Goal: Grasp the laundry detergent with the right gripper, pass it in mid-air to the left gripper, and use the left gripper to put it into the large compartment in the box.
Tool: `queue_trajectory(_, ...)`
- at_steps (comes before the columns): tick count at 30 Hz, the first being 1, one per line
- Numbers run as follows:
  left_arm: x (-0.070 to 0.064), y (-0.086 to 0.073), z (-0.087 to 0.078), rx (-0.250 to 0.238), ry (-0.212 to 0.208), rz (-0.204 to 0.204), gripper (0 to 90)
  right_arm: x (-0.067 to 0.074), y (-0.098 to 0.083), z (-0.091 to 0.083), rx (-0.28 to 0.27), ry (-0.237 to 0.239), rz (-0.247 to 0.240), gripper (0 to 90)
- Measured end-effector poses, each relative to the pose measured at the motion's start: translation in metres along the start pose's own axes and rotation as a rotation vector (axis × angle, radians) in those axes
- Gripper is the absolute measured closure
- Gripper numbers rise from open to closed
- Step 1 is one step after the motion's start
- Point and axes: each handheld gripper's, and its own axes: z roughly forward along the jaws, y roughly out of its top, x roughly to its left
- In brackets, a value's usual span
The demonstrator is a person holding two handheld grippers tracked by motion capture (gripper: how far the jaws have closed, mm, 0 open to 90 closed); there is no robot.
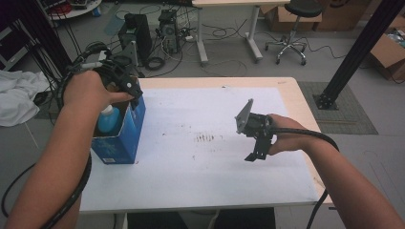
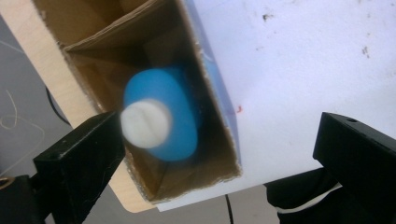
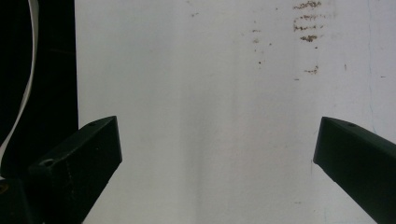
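Note:
A blue cardboard box (image 1: 125, 136) stands open-topped at the table's left edge. Inside it sits a blue bottle (image 1: 109, 119) with a white cap (image 2: 144, 123), upright in the box (image 2: 224, 116). My left gripper (image 1: 133, 93) hovers just above the box mouth, jaws pointing down. In the left gripper view its jaws stand wide apart, the left gripper (image 2: 219, 144) open with nothing pressed between the pads. My right gripper (image 1: 255, 155) hangs over the white table surface at centre right, and the right gripper (image 3: 217, 149) is open and empty.
A white sheet (image 1: 215, 143) covers the wooden table (image 1: 291, 90), with small brown specks (image 1: 207, 138) near its middle. Beyond the table stand computer towers (image 1: 136, 31), a desk leg, an office stool (image 1: 291, 28) and cardboard boxes. White cloth (image 1: 16, 95) lies at far left.

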Motion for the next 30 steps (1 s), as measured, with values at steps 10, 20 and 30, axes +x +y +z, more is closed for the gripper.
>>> queue_trajectory(10, -0.026, 0.007, 0.001, -0.011, -0.047, 0.150, 0.1, 0.000, -0.002, 0.000, 0.010, 0.004, 0.009, 0.6)
queue_trajectory(20, -0.066, 0.010, 0.002, -0.068, -0.099, 0.501, 0.1, -0.001, -0.003, -0.001, 0.027, -0.003, 0.008, 1.1)
queue_trajectory(30, -0.096, 0.002, 0.009, -0.075, -0.131, 0.751, 0.1, 0.002, 0.002, -0.003, 0.036, -0.002, 0.000, 0.9)
